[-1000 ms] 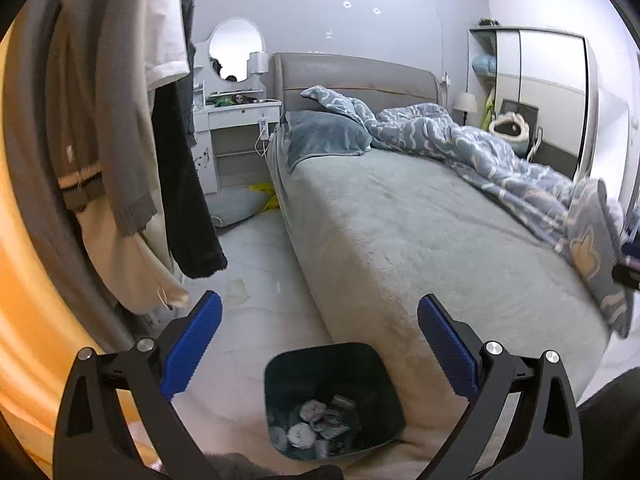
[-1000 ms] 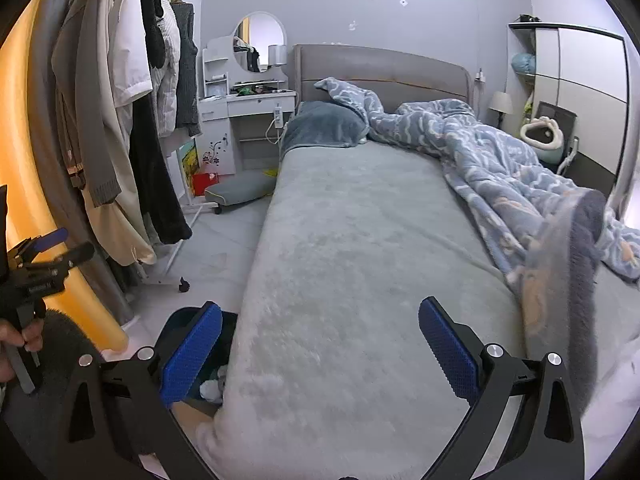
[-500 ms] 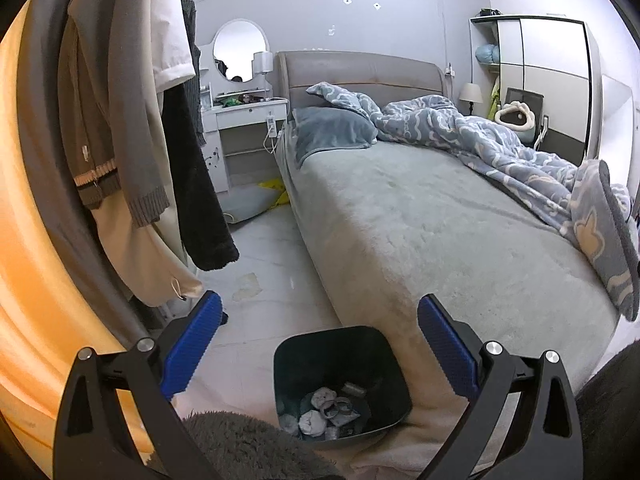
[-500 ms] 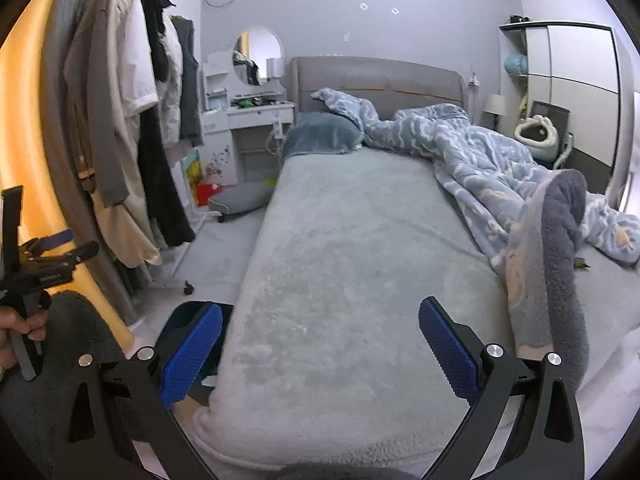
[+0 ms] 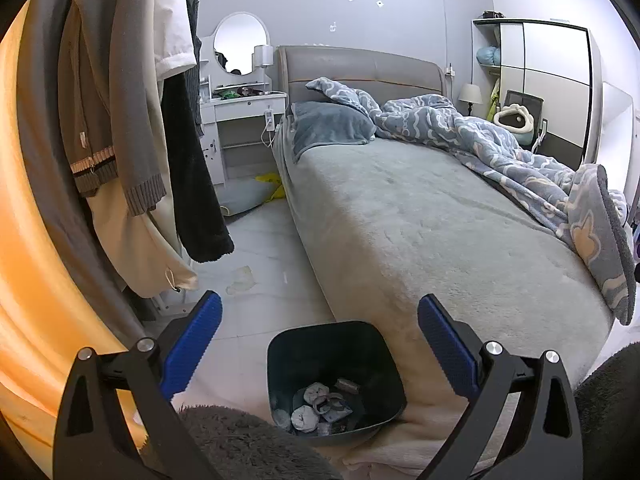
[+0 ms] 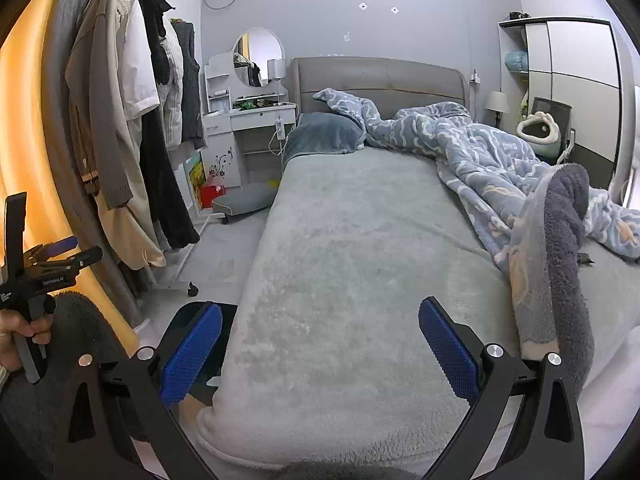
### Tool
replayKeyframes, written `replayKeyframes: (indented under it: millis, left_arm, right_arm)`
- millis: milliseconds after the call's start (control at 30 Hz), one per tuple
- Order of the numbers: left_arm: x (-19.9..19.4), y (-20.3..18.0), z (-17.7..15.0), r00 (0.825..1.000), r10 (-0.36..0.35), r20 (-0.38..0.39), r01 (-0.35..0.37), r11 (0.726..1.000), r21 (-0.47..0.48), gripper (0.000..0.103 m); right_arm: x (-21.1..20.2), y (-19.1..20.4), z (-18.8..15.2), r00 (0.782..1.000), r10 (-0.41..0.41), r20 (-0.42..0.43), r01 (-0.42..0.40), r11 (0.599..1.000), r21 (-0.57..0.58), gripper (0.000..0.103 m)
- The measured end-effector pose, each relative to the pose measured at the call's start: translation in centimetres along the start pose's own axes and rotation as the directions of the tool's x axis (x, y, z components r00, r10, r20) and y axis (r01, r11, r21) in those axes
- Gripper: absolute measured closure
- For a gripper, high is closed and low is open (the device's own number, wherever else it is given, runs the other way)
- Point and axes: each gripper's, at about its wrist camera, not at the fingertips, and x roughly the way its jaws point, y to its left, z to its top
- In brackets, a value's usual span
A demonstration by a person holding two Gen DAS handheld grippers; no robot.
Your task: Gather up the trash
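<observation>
A dark bin (image 5: 336, 376) stands on the floor against the foot corner of the bed, with several crumpled paper wads (image 5: 316, 404) inside. My left gripper (image 5: 320, 340) is open and empty, held above and just behind the bin. A pale scrap (image 5: 241, 280) lies on the floor tiles further ahead. My right gripper (image 6: 320, 344) is open and empty over the foot of the grey bed (image 6: 360, 264). The bin's rim (image 6: 188, 320) shows partly behind its left finger. The left gripper (image 6: 44, 268) appears at the far left in the right wrist view.
A clothes rack (image 5: 120, 140) with hanging coats lines the left side. A rumpled blue quilt (image 6: 500, 160) covers the bed's right half. A white dresser (image 5: 240, 128) and a floor cushion (image 5: 244, 196) stand at the far end. A wardrobe (image 5: 552, 80) is at the right.
Both grippers have drawn back and risen a little. The bin sits slightly further from the left gripper, and more of the room shows. Both stay open.
</observation>
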Motion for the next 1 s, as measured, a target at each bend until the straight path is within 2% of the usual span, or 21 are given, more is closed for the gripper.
replayKeyframes:
  millis: [200,1000]
  left_arm:
    - [-0.01,0.31,-0.07,1.000,-0.009,0.001,0.009,1.000,-0.022,0.003]
    - [0.07,0.20,-0.10,1.000,-0.010,0.003,0.010,1.000,-0.010,0.003]
  right_arm:
    - [0.16,-0.05,0.05,1.000,0.006,-0.006,-0.006,1.000,0.008,0.003]
    - [0.21,-0.28,0.05,1.000,0.006,-0.008,-0.006,1.000,0.008,0.003]
